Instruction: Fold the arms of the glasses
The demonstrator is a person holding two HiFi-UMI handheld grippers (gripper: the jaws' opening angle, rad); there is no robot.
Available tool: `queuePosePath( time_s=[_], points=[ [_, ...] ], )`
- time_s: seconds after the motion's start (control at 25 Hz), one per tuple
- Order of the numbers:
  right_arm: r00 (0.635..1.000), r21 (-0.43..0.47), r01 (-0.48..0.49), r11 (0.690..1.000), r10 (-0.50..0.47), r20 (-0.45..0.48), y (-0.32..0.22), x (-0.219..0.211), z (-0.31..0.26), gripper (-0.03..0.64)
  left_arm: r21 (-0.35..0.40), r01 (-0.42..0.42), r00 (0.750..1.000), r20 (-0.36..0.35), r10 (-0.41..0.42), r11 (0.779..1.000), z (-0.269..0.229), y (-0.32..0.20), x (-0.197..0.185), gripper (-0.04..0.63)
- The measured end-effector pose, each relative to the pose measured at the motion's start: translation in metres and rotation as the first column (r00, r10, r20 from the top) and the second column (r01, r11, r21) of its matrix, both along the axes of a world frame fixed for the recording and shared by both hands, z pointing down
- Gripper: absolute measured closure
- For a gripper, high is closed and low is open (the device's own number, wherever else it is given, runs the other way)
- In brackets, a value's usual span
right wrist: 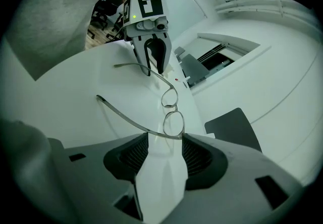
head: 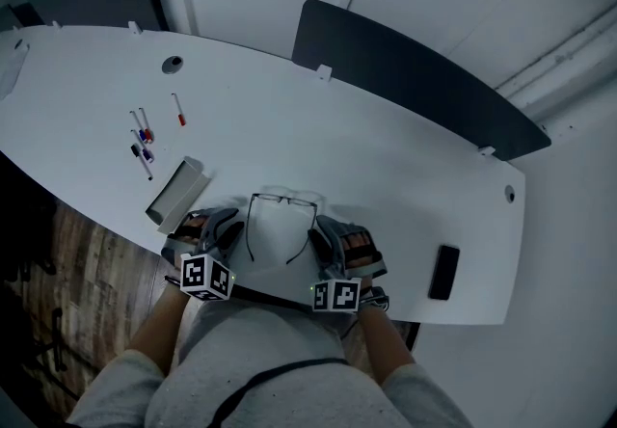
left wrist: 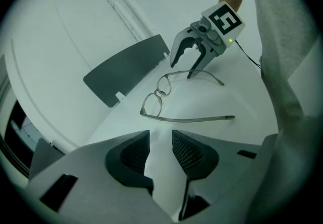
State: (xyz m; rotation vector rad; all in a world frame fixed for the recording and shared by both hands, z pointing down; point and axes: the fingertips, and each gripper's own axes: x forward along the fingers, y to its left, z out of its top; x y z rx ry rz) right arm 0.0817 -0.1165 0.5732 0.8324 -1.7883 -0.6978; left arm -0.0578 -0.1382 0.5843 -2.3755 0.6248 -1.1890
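Note:
Thin-framed glasses [head: 281, 209] lie on the white table [head: 386, 166] near its front edge, lenses away from me and both arms spread out toward me. In the head view my left gripper [head: 234, 229] sits just outside the left arm, and my right gripper [head: 319, 235] just outside the right arm. The left gripper [left wrist: 161, 151] is open with nothing between its pads; the glasses [left wrist: 157, 101] lie a little beyond its tips. The right gripper [right wrist: 164, 153] is open, and the near arm of the glasses [right wrist: 171, 113] crosses just past its tips, unpressed.
Several markers [head: 143, 141] and a red pen [head: 179, 110] lie at the left. A white open box [head: 177, 193] stands left of my left gripper. A black phone [head: 444, 272] lies near the right front edge. A dark panel [head: 415, 79] runs along the far edge.

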Motion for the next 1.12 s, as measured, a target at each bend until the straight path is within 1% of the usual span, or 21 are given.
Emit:
queuePosePath(
  time_s=[0.12, 0.28, 0.44, 0.64, 0.72, 0.84, 0.92, 1.0, 1.12],
  points=[
    [1.000, 0.007, 0.015, 1.000, -0.015, -0.016, -0.003, -0.003, 0.002, 0.417, 0.038, -0.040, 0.999, 0.030, 0.039, 0.998, -0.002, -0.003, 0.005, 0.457],
    [1.000, 0.016, 0.016, 1.000, -0.016, -0.023, -0.006, -0.003, 0.004, 0.419, 0.076, -0.062, 0.997, 0.043, 0.059, 0.995, -0.003, -0.006, 0.007, 0.452],
    [0.999, 0.026, 0.029, 0.999, -0.029, -0.024, -0.006, -0.003, 0.002, 0.419, 0.081, -0.088, 0.996, 0.028, 0.086, 0.993, -0.008, -0.005, 0.013, 0.451],
    [0.998, 0.026, 0.053, 0.998, -0.053, -0.024, -0.007, -0.006, 0.003, 0.419, 0.087, -0.142, 0.989, 0.048, 0.138, 0.986, -0.005, 0.000, 0.019, 0.451],
    [0.999, 0.025, 0.049, 0.998, -0.049, -0.015, -0.008, -0.005, 0.003, 0.427, 0.077, -0.145, 0.989, 0.032, 0.143, 0.986, -0.006, 0.001, 0.021, 0.451],
    [0.999, 0.032, 0.035, 0.999, -0.036, 0.012, -0.011, -0.005, -0.001, 0.473, 0.057, -0.137, 0.990, -0.005, 0.138, 0.989, -0.006, 0.002, 0.022, 0.451],
    [0.999, 0.024, 0.027, 0.999, -0.028, 0.038, -0.013, -0.004, -0.003, 0.486, 0.053, -0.131, 0.991, -0.022, 0.132, 0.990, -0.008, 0.002, 0.022, 0.451],
    [0.997, 0.011, 0.018, 1.000, -0.019, 0.072, -0.015, -0.003, -0.006, 0.492, 0.050, -0.121, 0.991, -0.042, 0.123, 0.991, -0.012, 0.001, 0.022, 0.451],
    [0.990, -0.001, -0.002, 1.000, 0.002, 0.144, -0.018, -0.003, -0.015, 0.526, 0.048, -0.102, 0.992, -0.074, 0.106, 0.994, -0.019, 0.000, 0.022, 0.456]
  ],
)
